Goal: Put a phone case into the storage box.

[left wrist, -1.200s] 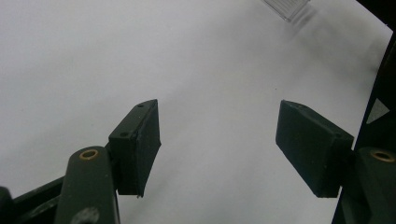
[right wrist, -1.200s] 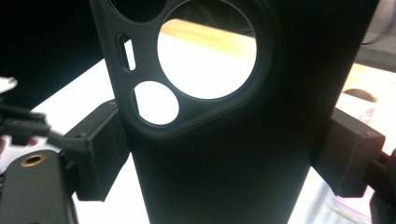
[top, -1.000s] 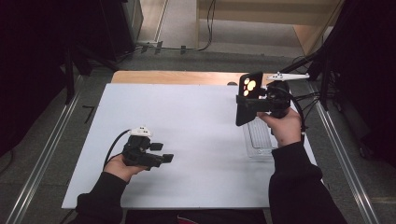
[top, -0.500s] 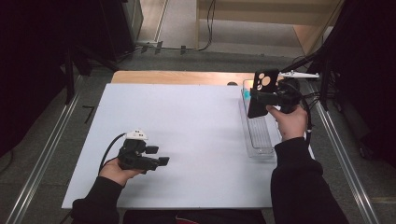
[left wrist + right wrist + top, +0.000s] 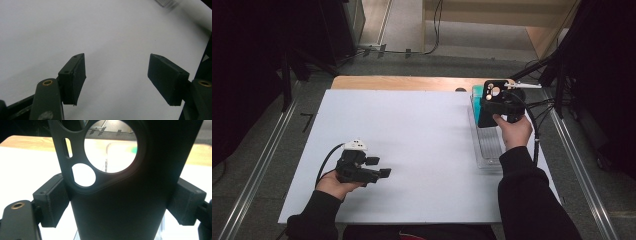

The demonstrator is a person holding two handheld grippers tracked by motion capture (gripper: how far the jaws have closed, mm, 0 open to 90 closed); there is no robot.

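Here we work at the white table (image 5: 412,150), where a clear tray (image 5: 490,150) lies along the right edge. Our right gripper (image 5: 492,107) clamps a black phone case (image 5: 120,202) by both sides, upright above the tray's far end, probably for placing inside. Our left gripper (image 5: 379,167) rests aside, jaws apart and empty.

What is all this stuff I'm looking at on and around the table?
White table top: one, white, centre.
Wooden edge: one, light brown, at the far side of the table.
Clear tray: one, transparent, right side of the table.
Teal item: one, teal, at the tray's far end.
Black phone case: one, black with camera cut-outs, clamped upright over the tray.
Right gripper: black, shut on the case.
Left gripper: black, open, low over the table's near left.
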